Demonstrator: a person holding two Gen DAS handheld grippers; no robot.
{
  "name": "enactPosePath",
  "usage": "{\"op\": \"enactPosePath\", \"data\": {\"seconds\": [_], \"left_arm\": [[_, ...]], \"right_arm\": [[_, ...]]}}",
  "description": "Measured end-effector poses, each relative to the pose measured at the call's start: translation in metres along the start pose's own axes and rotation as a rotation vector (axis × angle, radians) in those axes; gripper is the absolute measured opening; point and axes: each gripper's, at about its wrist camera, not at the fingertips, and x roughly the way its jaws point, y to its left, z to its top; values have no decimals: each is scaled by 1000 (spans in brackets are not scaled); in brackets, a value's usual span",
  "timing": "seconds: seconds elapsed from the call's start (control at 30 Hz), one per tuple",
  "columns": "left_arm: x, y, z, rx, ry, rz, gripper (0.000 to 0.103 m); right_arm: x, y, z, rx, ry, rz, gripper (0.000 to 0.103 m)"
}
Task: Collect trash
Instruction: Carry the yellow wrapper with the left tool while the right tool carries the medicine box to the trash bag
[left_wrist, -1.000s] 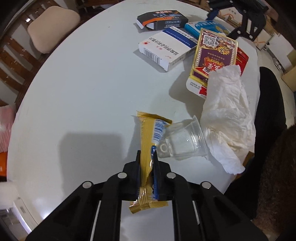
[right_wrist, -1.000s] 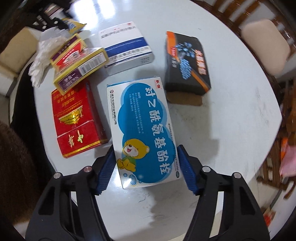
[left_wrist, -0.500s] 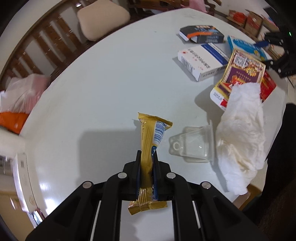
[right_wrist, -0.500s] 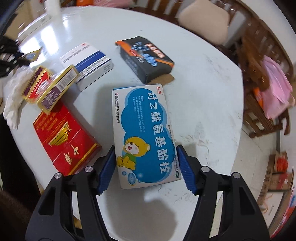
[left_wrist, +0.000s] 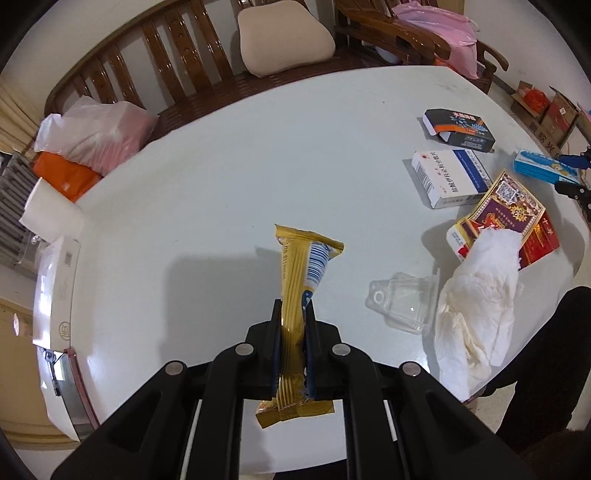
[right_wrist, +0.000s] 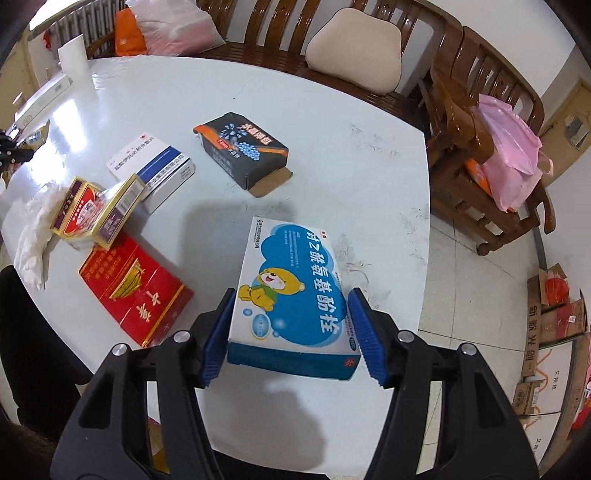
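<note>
My left gripper (left_wrist: 293, 310) is shut on a yellow snack wrapper (left_wrist: 299, 266), held a little above the white round table (left_wrist: 184, 221). The right gripper (right_wrist: 291, 295) has a blue medicine box (right_wrist: 291, 280) with a cartoon bear between its blue pads. Its jaws are closing, both pads touch the box's sides, and the box hangs tilted over its shadow. On the table lie a clear plastic cup (left_wrist: 402, 306), a crumpled white tissue (left_wrist: 476, 306), a gold-purple cigarette pack (left_wrist: 506, 206), a red carton (right_wrist: 133, 291), a white medicine box (left_wrist: 450, 177) and a black box (left_wrist: 460, 131).
A wooden bench (left_wrist: 177, 48) with a beige cushion (left_wrist: 284, 40) curves behind the table. Plastic bags (left_wrist: 96, 133) sit on it at the left, and a pink bag (right_wrist: 509, 162) on a chair at the right. Cardboard boxes (right_wrist: 554, 317) stand on the tiled floor.
Both grippers have rolled and risen, so each view now takes in the bench. The wrapper stays clamped in the left. The right pads have drawn in onto the blue box, now off the table.
</note>
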Motion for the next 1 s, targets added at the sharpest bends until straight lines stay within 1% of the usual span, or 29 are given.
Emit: {"op": "enactPosePath", "data": {"seconds": [0.1,0.13,0.23,0.3,0.4,0.47,0.57,0.73,0.83,0.9,1.0], "left_arm": [[-8,-7,-2,-16,5,-12,11],[-16,-16,-9,-21,5,-19,11],[-28,-22,-14,-30,0,-28,11],[-38,-29,-17,-10,-19,-12,11],[-49,-36,-21,-4,-21,-38,11],[-56,-39,-22,-2,-21,-35,11],[-66,-43,-24,-8,-23,-63,11],[-85,-59,-33,8,-45,-62,11],[-95,-70,-40,20,-49,-73,11],[-103,-80,-48,35,-53,-68,11],[-114,-90,-58,52,-64,-74,11]], "right_arm": [[-8,10,3,3,-18,-7,59],[-14,17,1,-5,-26,-21,59],[-18,22,2,-30,-53,-47,59],[-30,24,1,-42,-82,-59,59],[-49,28,2,-54,-127,-67,59],[-67,34,3,-73,-167,-77,59],[-93,46,3,-97,-220,-59,59],[-125,69,-6,-142,-266,-13,59],[-139,83,-15,-168,-284,8,59],[-147,92,-22,-184,-290,27,59],[-157,104,-31,-212,-301,34,59]]}}
